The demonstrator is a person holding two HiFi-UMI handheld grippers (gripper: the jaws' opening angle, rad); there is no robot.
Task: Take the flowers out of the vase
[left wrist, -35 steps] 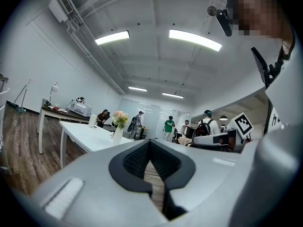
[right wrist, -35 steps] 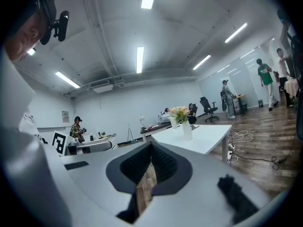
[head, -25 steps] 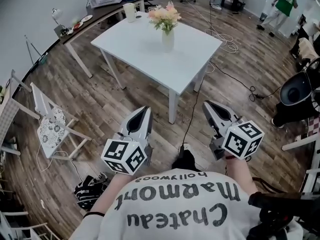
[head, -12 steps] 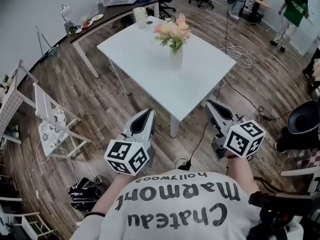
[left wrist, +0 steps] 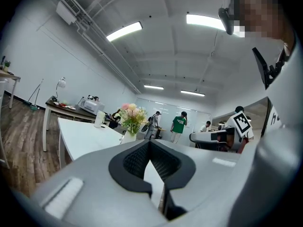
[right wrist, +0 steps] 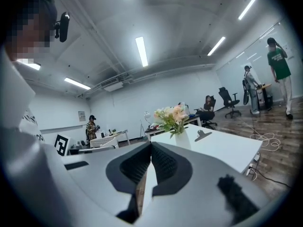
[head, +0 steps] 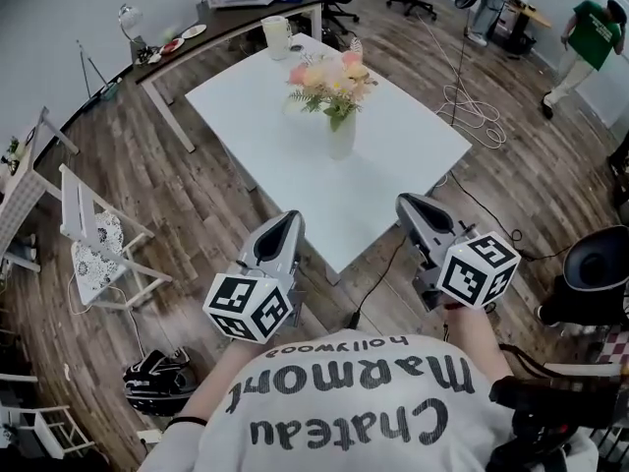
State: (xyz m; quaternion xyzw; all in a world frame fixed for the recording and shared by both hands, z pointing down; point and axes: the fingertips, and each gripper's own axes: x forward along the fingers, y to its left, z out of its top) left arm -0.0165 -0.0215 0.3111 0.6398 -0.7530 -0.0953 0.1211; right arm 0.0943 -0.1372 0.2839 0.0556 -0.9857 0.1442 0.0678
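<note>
- Two grippers are in your hands, and neither one holds anything.
- Your left gripper (head: 287, 217) has its fingers (left wrist: 134, 161) pressed together, with nothing between them.
- Your right gripper (head: 406, 203) is the same. Its fingers (right wrist: 168, 167) are pressed tight together and pinch nothing.
- You hold both grippers up in front of you. In the head view there is one on each side of the near corner of the white counter (head: 413, 155).
- The flowers (head: 331, 75) are pink, yellow and green, and all of them sit in the vase (head: 341, 138).
- The vase is white and stands upright near the middle of the counter, well apart from both grippers.
- A white cup (head: 277, 35) stands at the far corner of the counter, away from the vase.
- I judge that the job has not really begun. No flower is out, and nothing is touched.
- Almost all of it is left to do. You need to reach the vase, spread the fingers, pinch the stems near the top of the vase, and lift them straight up.
- It may help to steady the vase with one gripper. It looks light and could tip when the stems pull.
- Then you need a free spot on the counter to lay the flowers down.
</note>
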